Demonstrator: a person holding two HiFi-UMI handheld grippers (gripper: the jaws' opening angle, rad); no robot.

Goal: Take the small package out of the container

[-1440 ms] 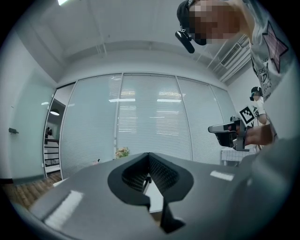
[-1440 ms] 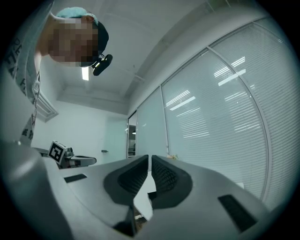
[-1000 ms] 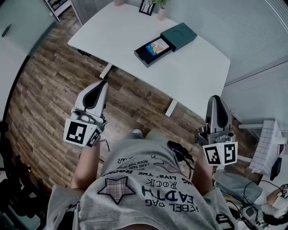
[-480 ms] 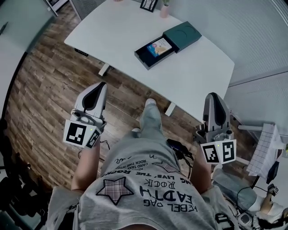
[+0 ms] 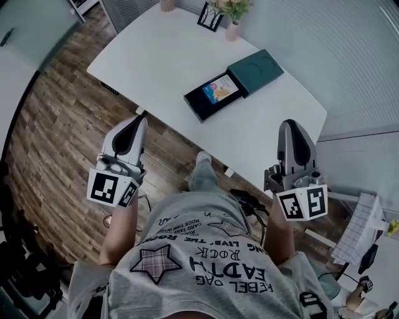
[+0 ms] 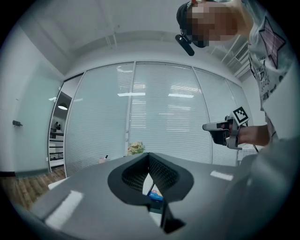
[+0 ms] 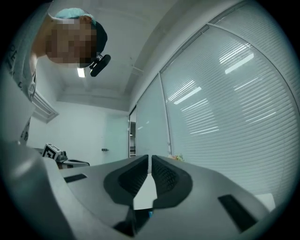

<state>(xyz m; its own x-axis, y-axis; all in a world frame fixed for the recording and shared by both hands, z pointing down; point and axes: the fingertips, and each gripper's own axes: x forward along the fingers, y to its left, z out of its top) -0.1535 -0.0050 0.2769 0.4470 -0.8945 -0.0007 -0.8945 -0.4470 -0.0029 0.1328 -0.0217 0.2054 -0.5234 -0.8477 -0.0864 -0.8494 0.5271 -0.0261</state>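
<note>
Both tools have smooth grey moulded shells and dark, ribbed jaw pads. The left hand-held gripper (image 5: pixel 139 118) is clenched on nothing, its pads pressed together at the tips (image 6: pixel 149 158). The right hand-held gripper (image 5: pixel 288 123) is clenched empty as well, with only a hairline between its pads (image 7: pixel 150 161).

Ahead of both, right of the left one and left of the right one, lies the container (image 5: pixel 198 106), a flat, dark, rectangular tray with low walls. A teal lid (image 5: pixel 257 65) with a faint round relief sits against its far end. The small package (image 5: pixel 219 91) lies flat inside the tray, a thin rectangle with a glossy blue and orange printed face. It is well apart from both hand-held grippers.

The table (image 5: pixel 156 56) is smooth, white and round-cornered, with wide bare surface on all sides of the container. The left hand-held gripper hangs over the wood-plank floor (image 5: pixel 56 124), short of the table's near edge, and the right one hangs by the near right corner. Beyond the container, at the far edge, stand a small vase of flowers (image 5: pixel 233 30) and a dark picture frame (image 5: pixel 210 17)
</note>
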